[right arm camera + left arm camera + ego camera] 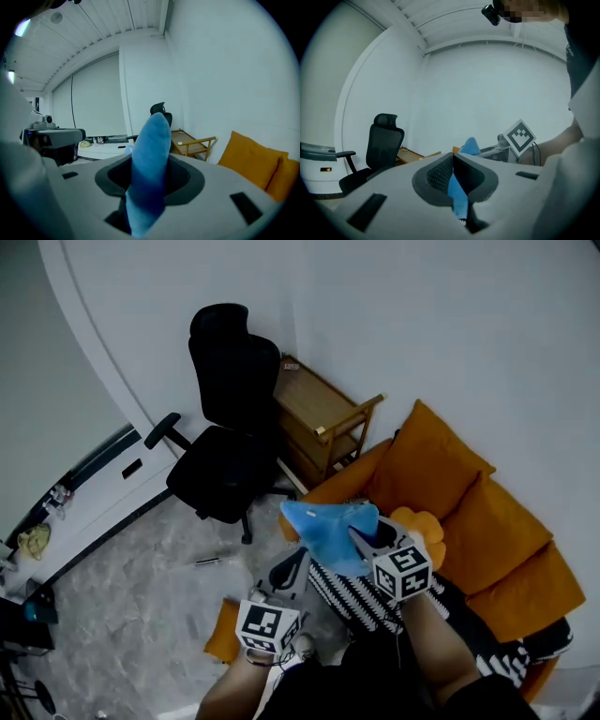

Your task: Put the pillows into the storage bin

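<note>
A light blue pillow [328, 529] hangs in the air above the sofa's front edge, held between both grippers. My right gripper [367, 542] is shut on its right side; in the right gripper view the pillow [150, 159] bulges up thick between the jaws. My left gripper [294, 566] is shut on the pillow's lower left edge, and a thin strip of the blue fabric [457, 190] shows pinched between its pads. A small orange pillow [424, 526] lies on the sofa just behind the right gripper. No storage bin is in view.
The orange sofa [478, 521] with big back cushions runs along the right wall, with a black-and-white striped throw [361, 601] over its seat. A black office chair [225, 446] and a wooden side table [323, 423] stand beyond. Something orange [223, 634] lies on the grey floor by my left gripper.
</note>
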